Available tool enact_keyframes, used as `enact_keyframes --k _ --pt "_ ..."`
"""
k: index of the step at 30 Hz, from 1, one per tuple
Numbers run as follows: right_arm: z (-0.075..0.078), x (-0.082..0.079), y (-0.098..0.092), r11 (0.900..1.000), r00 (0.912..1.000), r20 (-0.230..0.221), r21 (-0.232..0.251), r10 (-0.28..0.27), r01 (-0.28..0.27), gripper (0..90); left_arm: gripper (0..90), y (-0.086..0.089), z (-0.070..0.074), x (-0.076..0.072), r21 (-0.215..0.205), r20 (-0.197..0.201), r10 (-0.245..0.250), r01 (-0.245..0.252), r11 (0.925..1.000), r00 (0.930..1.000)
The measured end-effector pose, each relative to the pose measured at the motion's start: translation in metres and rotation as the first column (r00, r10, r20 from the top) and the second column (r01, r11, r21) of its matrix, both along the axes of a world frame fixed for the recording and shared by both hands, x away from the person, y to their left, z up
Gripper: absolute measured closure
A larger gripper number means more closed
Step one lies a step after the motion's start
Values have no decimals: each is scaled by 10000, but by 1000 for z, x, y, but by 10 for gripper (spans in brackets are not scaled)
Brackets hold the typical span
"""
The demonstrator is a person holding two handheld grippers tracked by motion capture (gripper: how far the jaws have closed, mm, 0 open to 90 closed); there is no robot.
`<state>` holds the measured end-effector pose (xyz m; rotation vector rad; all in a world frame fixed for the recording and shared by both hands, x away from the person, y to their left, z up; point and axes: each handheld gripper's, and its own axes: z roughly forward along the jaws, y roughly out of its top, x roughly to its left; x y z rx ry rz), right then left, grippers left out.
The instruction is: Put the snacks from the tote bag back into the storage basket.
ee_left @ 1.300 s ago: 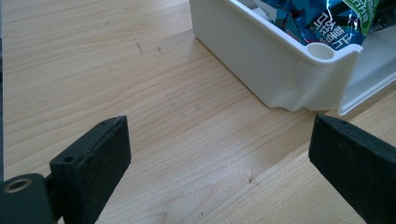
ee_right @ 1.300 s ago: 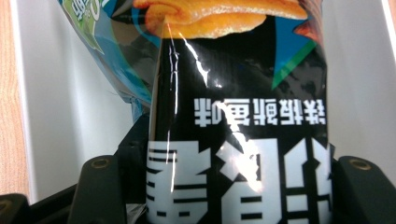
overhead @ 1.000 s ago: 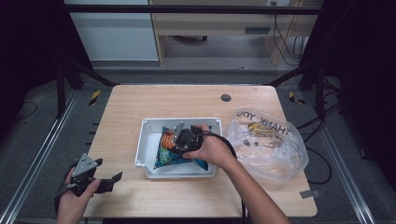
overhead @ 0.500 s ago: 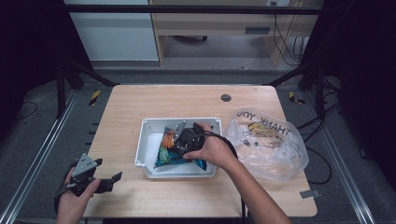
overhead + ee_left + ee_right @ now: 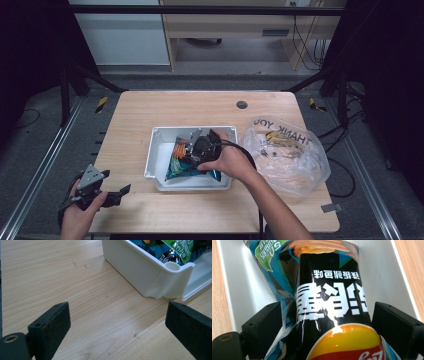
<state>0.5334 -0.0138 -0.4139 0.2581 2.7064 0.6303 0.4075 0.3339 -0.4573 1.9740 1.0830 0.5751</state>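
We judge step: packing snacks in white rectangular plastic tub [image 5: 156, 152] at worktop [image 5: 200, 107] centre. Right hand-held gripper [image 5: 325, 322] spread astride glossy black crisp packet [image 5: 332, 302] lying in tub, not pinching. Left hand-held gripper [image 5: 117, 325] spread, empty, near front left corner. Next, we judge: close, or lift clear.

Lab-like workspace: framed wooden table [image 5: 150, 125], floor cables [image 5: 305, 45], dark surroundings.
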Motion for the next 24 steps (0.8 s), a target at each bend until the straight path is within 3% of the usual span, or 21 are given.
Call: enact_keyframes --k 14,24 --pt "18 -1 -12 9968 9990 291 722 -351 329 72 55 2 -1 2 -16 -87 44 -45 10000 10000" --pt "47 -17 -32 9789 9933 750 1908 -885 728 68 53 8 -1 3 -22 -26 324 -324 9995 9995"
